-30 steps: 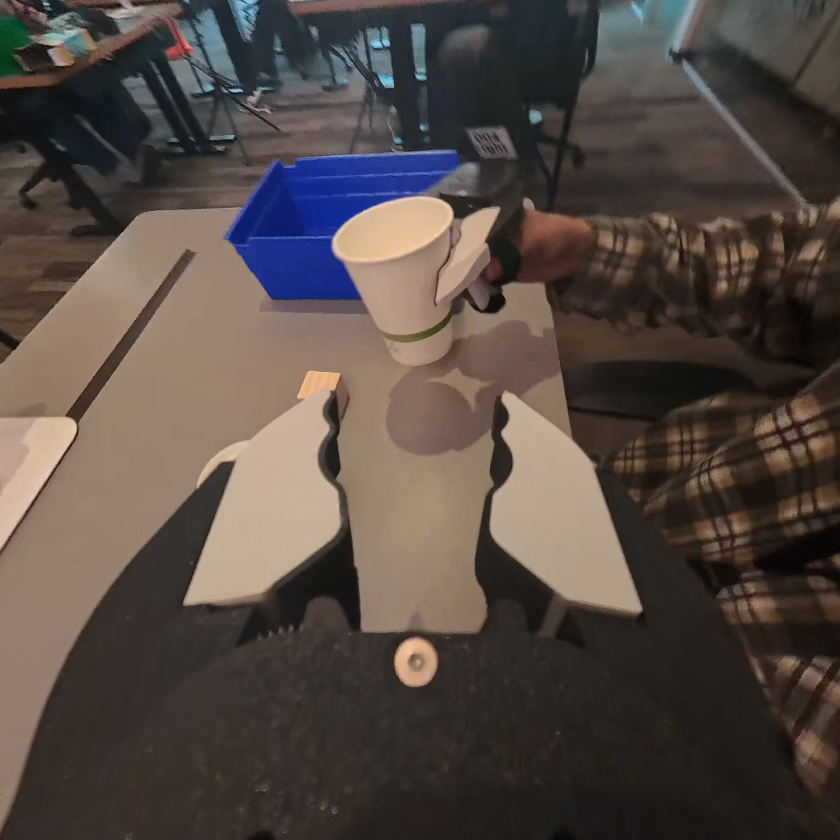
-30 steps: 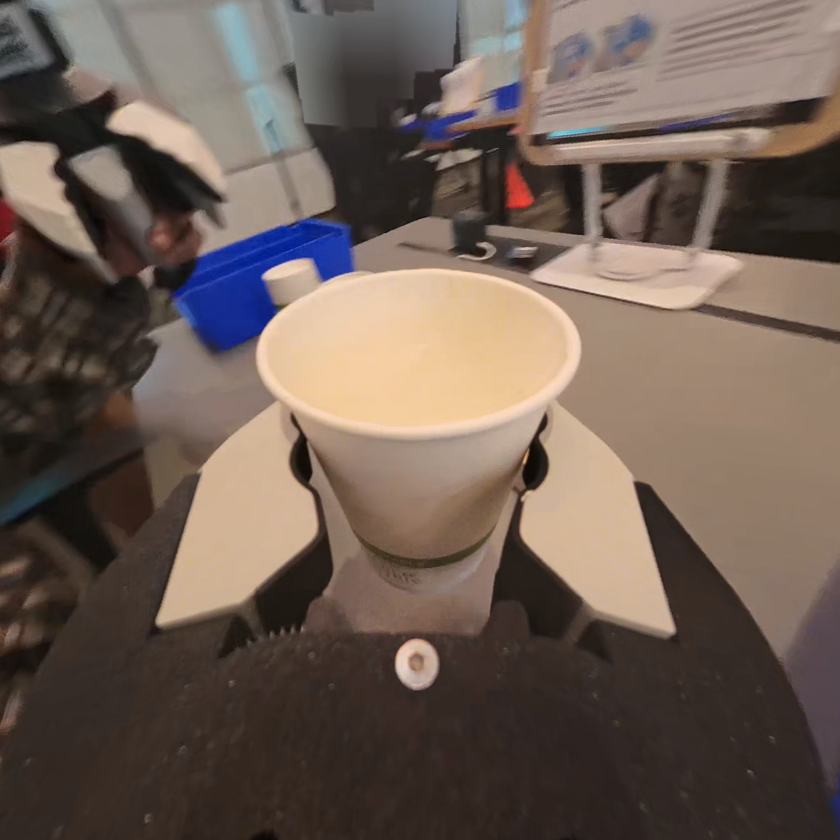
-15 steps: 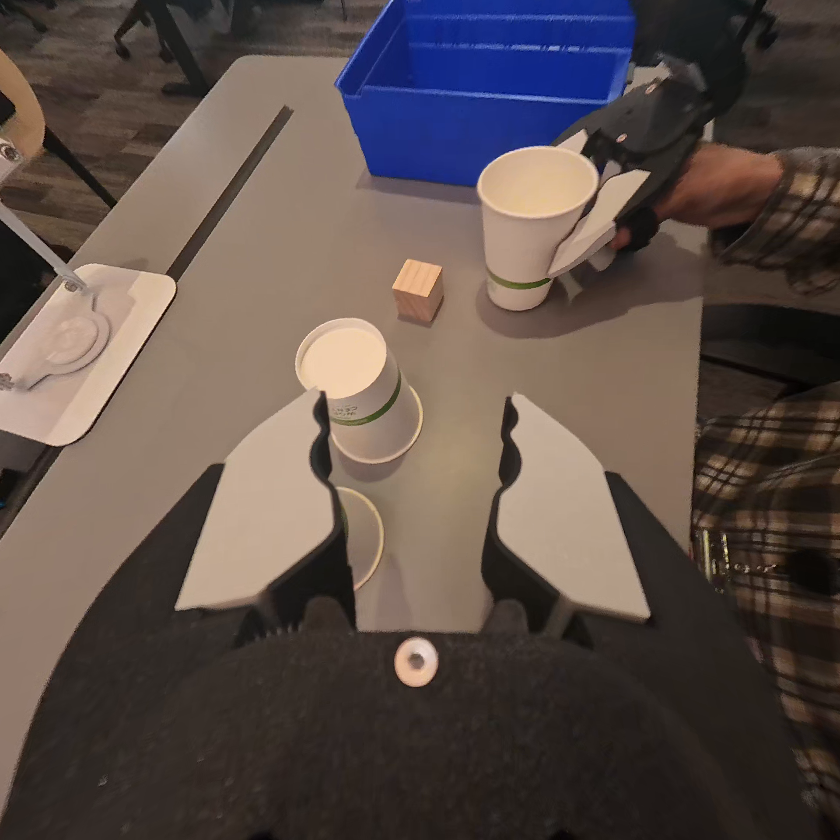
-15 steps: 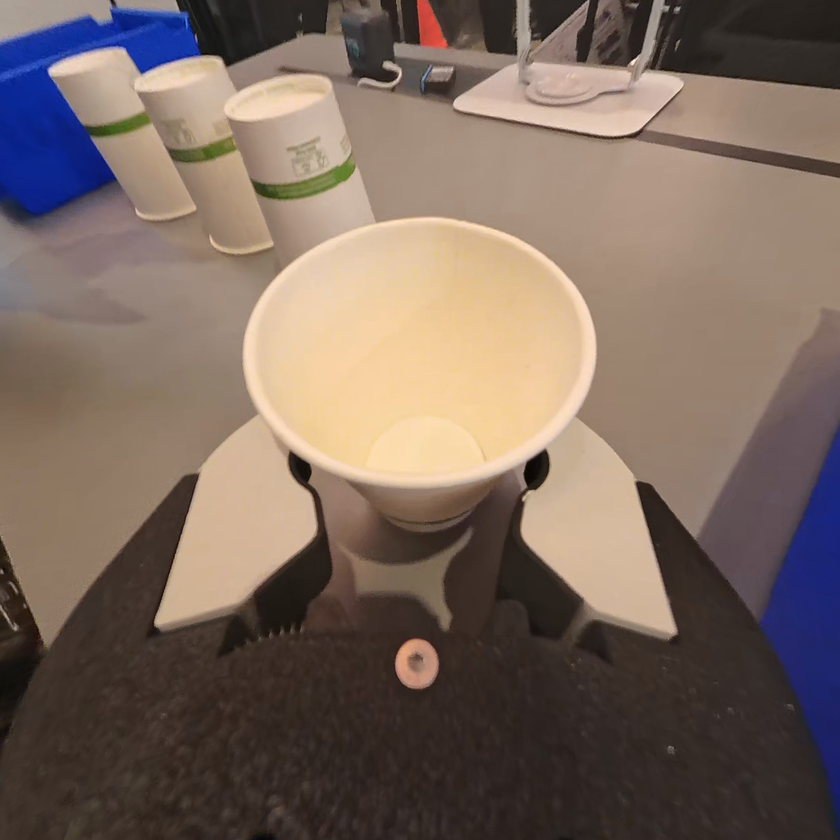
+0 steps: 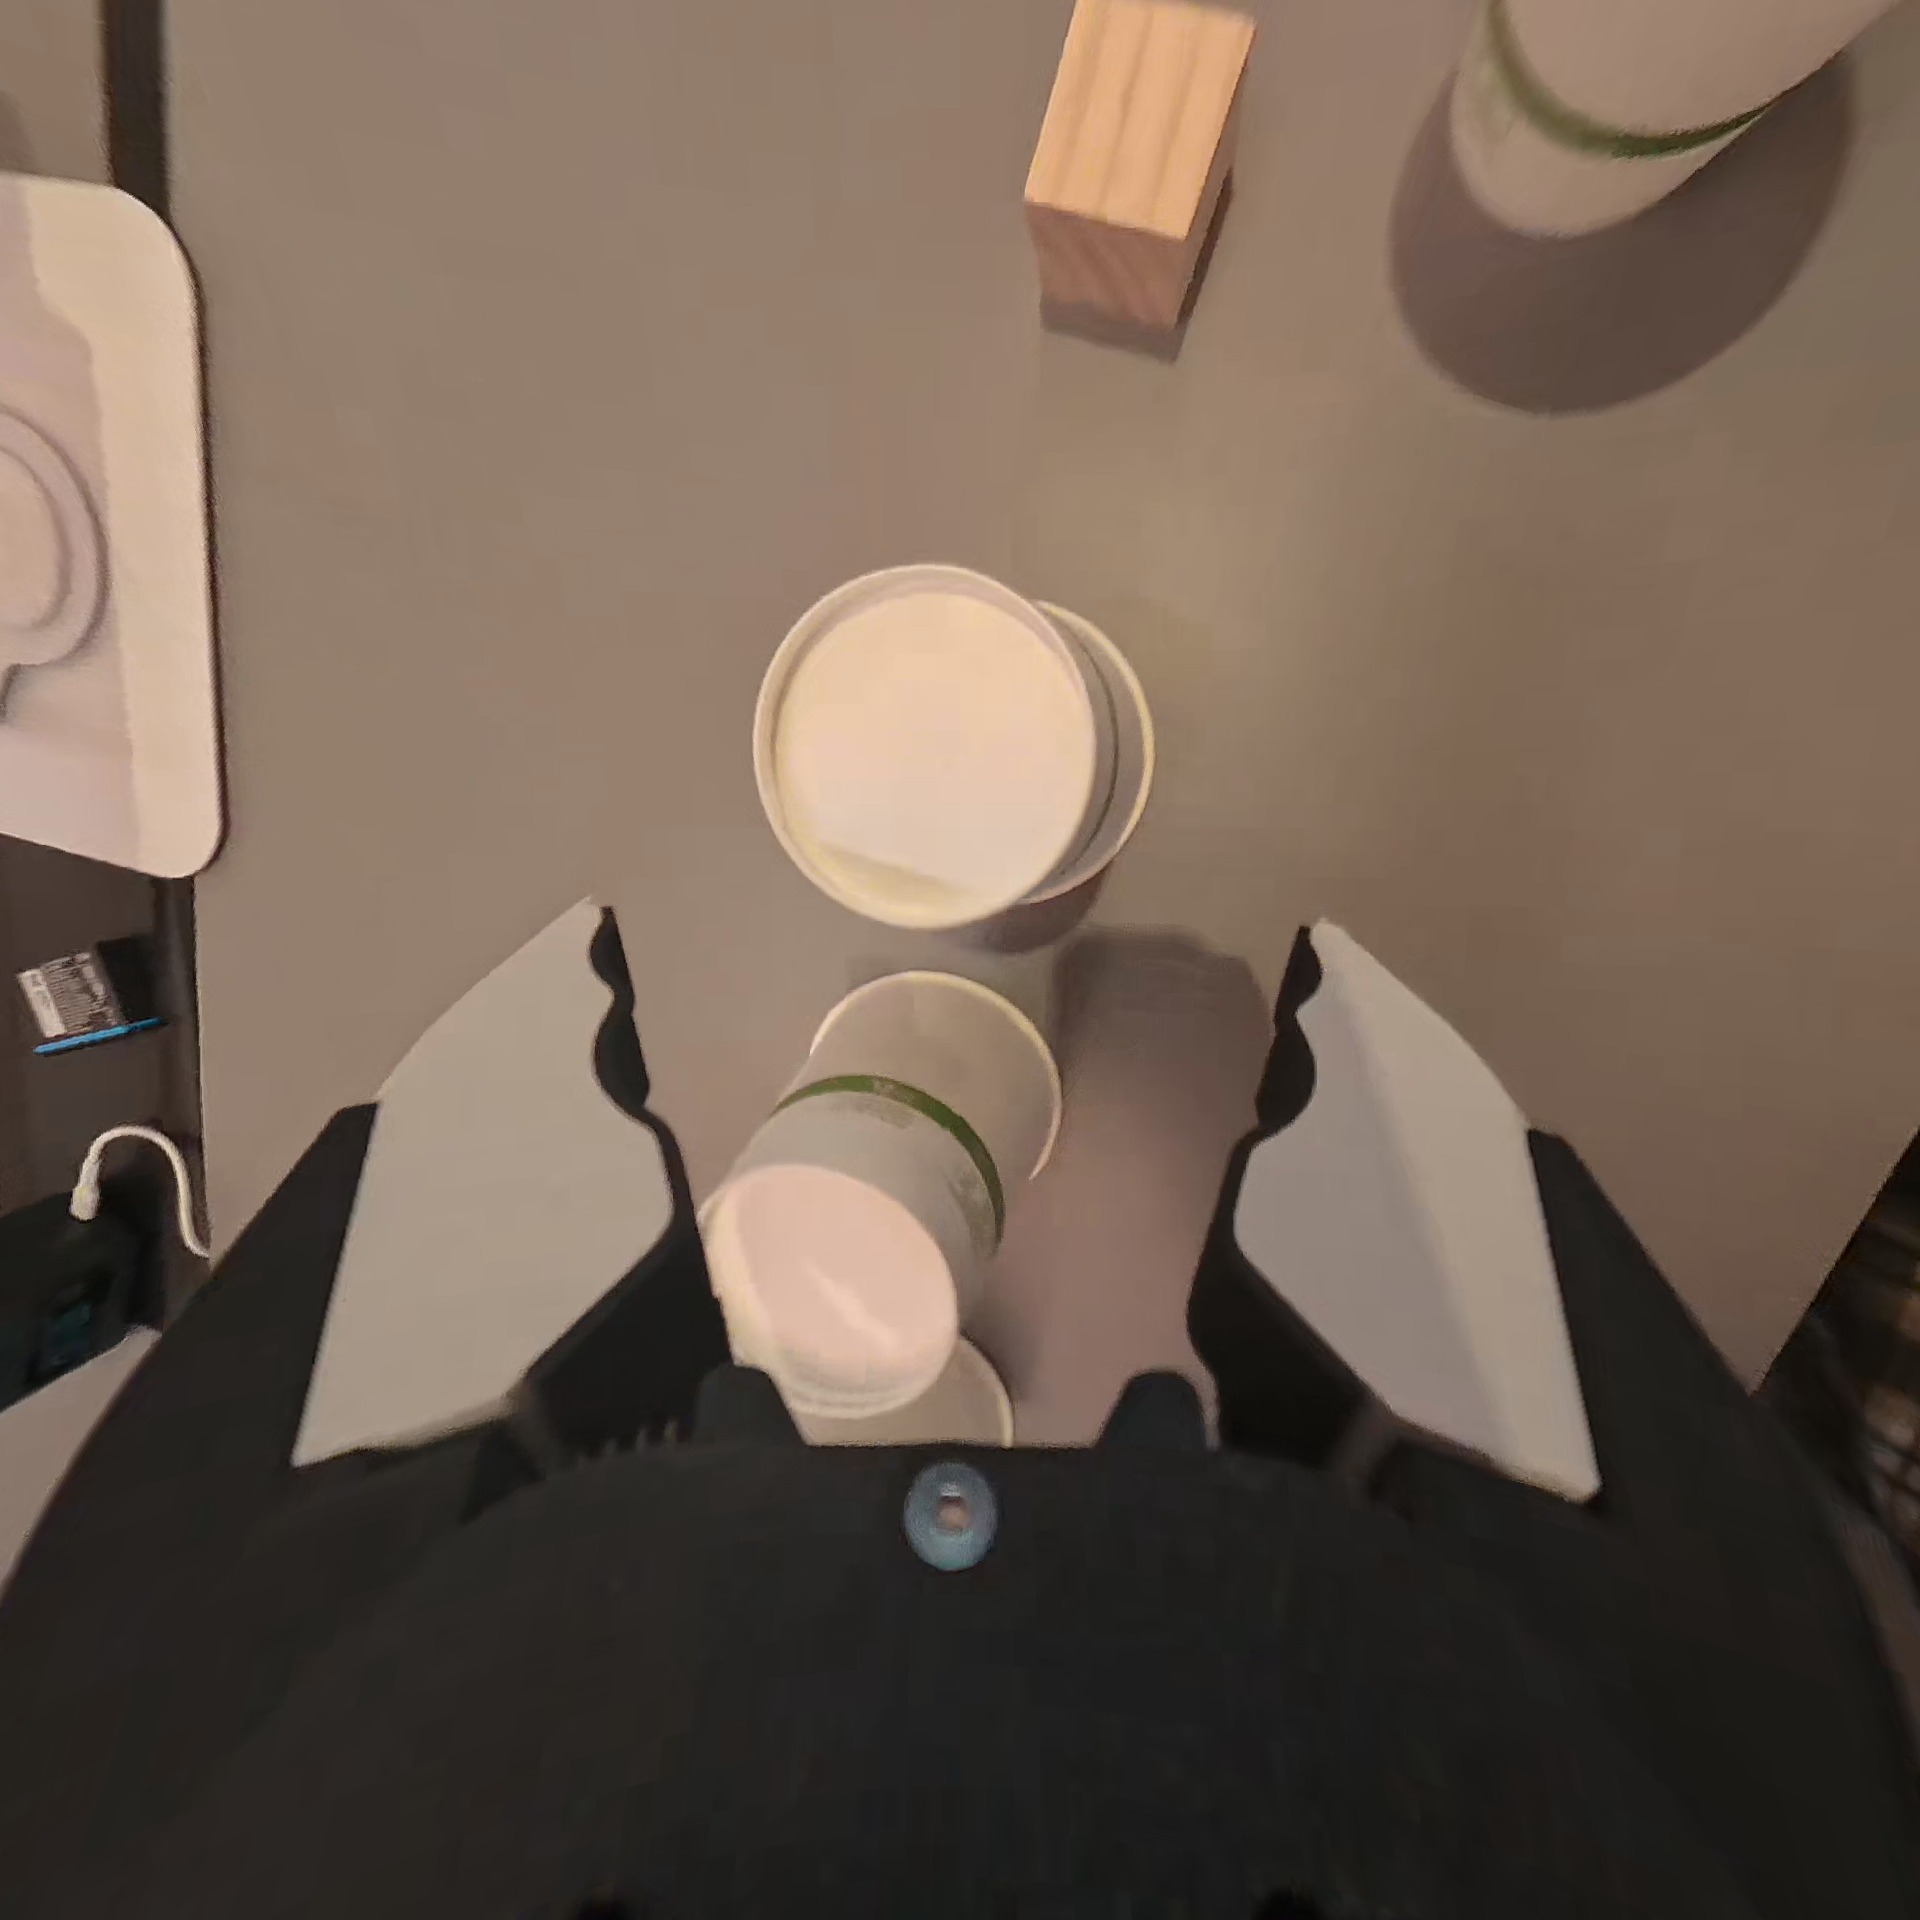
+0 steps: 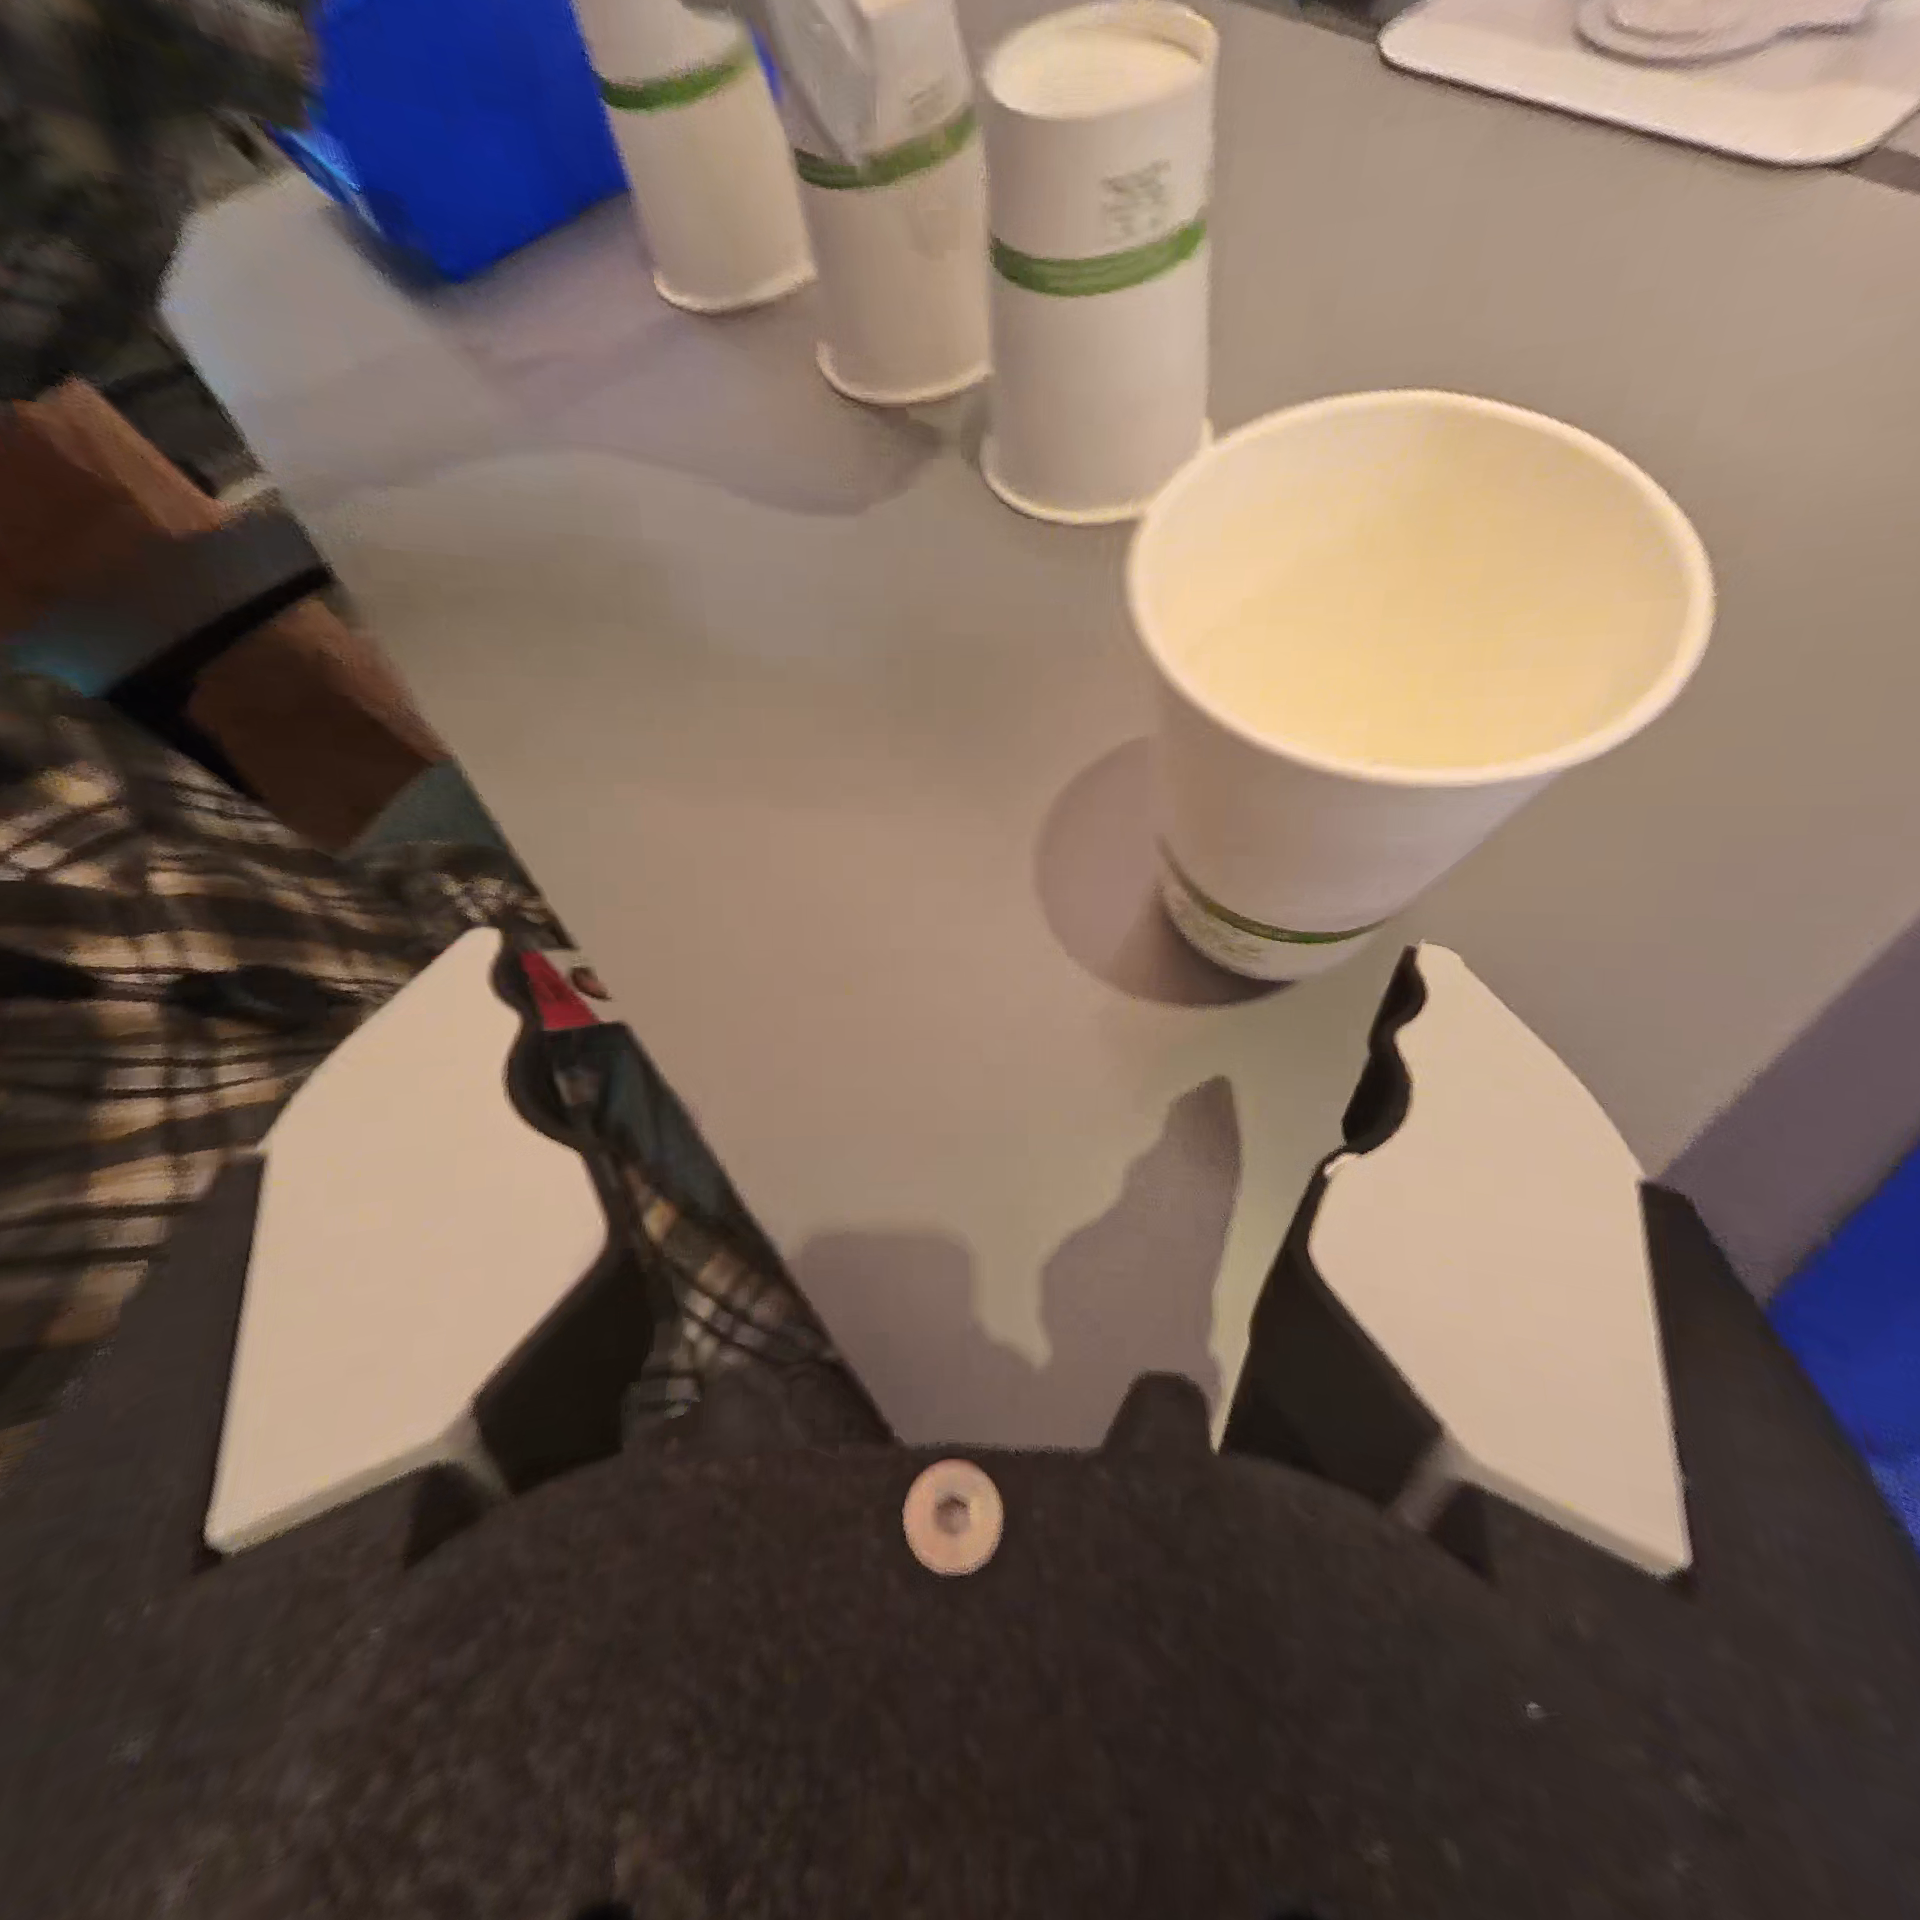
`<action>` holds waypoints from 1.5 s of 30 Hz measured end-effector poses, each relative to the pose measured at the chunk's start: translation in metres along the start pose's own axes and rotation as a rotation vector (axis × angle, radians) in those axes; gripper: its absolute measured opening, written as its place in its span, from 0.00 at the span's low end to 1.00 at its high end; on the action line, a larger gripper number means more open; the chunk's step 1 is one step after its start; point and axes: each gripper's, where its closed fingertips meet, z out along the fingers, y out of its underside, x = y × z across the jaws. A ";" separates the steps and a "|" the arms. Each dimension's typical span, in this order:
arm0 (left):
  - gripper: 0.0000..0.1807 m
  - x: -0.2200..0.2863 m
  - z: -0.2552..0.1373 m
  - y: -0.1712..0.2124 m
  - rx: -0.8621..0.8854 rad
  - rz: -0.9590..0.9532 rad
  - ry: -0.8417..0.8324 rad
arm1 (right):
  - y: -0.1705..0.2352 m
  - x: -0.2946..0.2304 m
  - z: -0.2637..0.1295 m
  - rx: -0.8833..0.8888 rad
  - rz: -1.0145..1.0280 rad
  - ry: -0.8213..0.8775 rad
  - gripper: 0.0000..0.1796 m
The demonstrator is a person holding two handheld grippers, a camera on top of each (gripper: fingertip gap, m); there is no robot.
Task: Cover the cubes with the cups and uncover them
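Since the earlier frame the right gripper (image 6: 945, 1039) has let go of the upright cup (image 6: 1392, 675) and drawn back from it; the cup now stands on the grey table (image 6: 779, 779) at about 1 o'clock from the gripper, mouth up, just ahead of the right fingertip. The jaws stand wide apart with nothing between them.

The left gripper (image 5: 951, 1023) has swung to look almost straight down. Its jaws are also spread wide and hold nothing. Below it stand inverted cups: one (image 5: 925, 743) at 12 o'clock just beyond the fingertips, another (image 5: 883, 1184) between the fingers, nearer the left one (whether it touches that finger cannot be told). The edge of a third shows below that one.

The wooden cube (image 5: 1138, 156) sits bare on the table at 1 o'clock in the left view, well beyond the inverted cups. The foot of the upright cup, with its green band, shows at 2 o'clock from there, near the cube but apart from it.

In the right view three inverted cups stand in a row at 12 o'clock, the nearest (image 6: 1096, 260) just behind the upright cup. A blue bin (image 6: 468, 125) lies at 11 o'clock behind them, a white pad (image 6: 1662, 73) at 1 o'clock, and a plaid sleeve (image 6: 187, 935) at 9 o'clock.
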 end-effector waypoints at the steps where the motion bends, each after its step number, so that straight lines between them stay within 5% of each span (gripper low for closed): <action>1: 0.65 -0.001 0.007 -0.001 -0.042 0.008 0.019 | -0.003 -0.010 -0.004 0.029 0.003 -0.020 0.81; 8: 0.59 0.000 0.047 -0.002 -0.223 -0.007 0.136 | -0.017 -0.040 -0.023 0.165 -0.013 -0.062 0.76; 10: 0.47 0.002 0.049 -0.004 -0.211 -0.029 0.173 | -0.018 -0.040 -0.026 0.187 -0.007 -0.062 0.75; 17: 0.46 -0.004 0.036 -0.004 -0.144 -0.125 0.220 | -0.022 -0.035 -0.022 0.246 0.033 -0.091 0.71; 24: 0.46 -0.028 -0.025 -0.023 0.180 -0.313 0.222 | -0.050 -0.033 -0.017 0.314 0.026 -0.094 0.69; 32: 0.46 -0.028 -0.118 -0.032 0.833 -0.601 0.362 | -0.128 -0.031 -0.012 0.456 -0.027 -0.108 0.62; 41: 0.45 0.020 -0.130 -0.020 1.144 -0.696 0.507 | -0.184 -0.044 0.073 0.391 0.081 -0.397 0.50; 45: 0.45 0.036 -0.128 -0.022 1.194 -0.700 0.543 | -0.194 -0.054 0.093 0.347 0.245 -0.592 0.34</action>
